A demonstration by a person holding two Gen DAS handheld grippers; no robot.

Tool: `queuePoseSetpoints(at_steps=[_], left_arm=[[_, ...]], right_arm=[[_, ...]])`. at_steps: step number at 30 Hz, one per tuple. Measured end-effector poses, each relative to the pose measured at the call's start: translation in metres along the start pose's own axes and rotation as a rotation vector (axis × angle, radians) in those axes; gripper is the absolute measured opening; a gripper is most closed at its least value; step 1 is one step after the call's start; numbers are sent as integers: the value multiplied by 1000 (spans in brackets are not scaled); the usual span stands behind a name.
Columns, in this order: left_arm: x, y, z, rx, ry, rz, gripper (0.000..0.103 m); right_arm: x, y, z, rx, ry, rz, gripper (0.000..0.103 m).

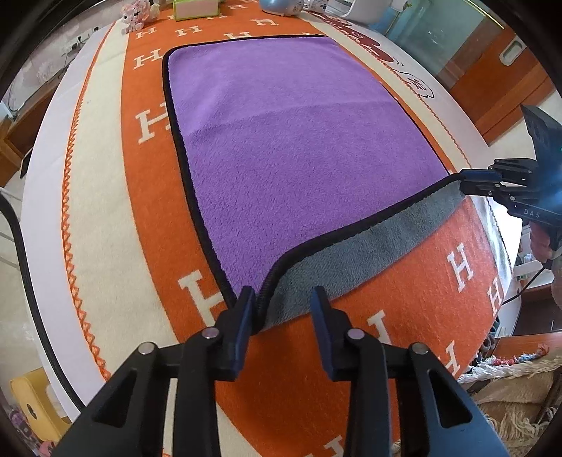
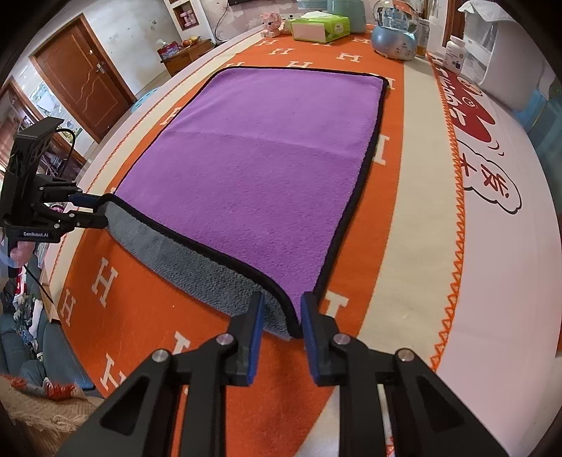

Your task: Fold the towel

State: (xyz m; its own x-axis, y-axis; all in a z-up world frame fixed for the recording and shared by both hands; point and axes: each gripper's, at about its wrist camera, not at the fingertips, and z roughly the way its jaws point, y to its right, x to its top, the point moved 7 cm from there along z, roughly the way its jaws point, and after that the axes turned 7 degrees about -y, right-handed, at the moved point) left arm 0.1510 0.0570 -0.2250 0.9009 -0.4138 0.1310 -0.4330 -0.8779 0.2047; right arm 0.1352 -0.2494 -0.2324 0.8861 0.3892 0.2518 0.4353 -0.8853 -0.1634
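A purple towel (image 1: 291,140) with a black hem and grey underside lies spread on the orange blanket; it also shows in the right wrist view (image 2: 253,165). Its near edge is lifted off the blanket, showing the grey side (image 1: 368,246). My left gripper (image 1: 282,298) holds the near left corner between its fingers, with a visible gap between the pads. My right gripper (image 2: 282,306) holds the near right corner the same way. Each gripper shows in the other's view, the right one (image 1: 470,181) and the left one (image 2: 93,207), both pinching the hem.
An orange blanket (image 2: 386,225) with white H letters covers the table. At the far end stand a green tissue box (image 2: 321,26), a pink toy (image 2: 272,23), a blue globe ornament (image 2: 395,38) and a white appliance (image 2: 498,59). The table edge runs on the right (image 2: 509,281).
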Motion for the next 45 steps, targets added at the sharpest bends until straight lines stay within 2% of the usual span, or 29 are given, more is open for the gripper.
queuePoseSetpoints(at_steps=[3,10,17,27,32,38,45], left_arm=[[-1,2,2,-7,-3,-9,21],[-2,1,2,38,-7,-15,12],[4,0,4,122,-31,-37,9],[20,-2,-14,142,-1,-104,6],[39,-11,-28,177,41,-134,6],[78,-29,-49,231,92,-165,6],[145,-56,-71,328,167,-178,6]], right_arm=[[0,-1,0,-11,0,-10,17],[0,0,-4,-23,14,0,9],[-1,-3,-7,-46,27,-1,7],[6,2,-16,-57,69,49,5],[27,9,-29,-66,121,76,5],[71,24,-43,-106,181,89,5],[136,49,-52,-152,253,150,5]])
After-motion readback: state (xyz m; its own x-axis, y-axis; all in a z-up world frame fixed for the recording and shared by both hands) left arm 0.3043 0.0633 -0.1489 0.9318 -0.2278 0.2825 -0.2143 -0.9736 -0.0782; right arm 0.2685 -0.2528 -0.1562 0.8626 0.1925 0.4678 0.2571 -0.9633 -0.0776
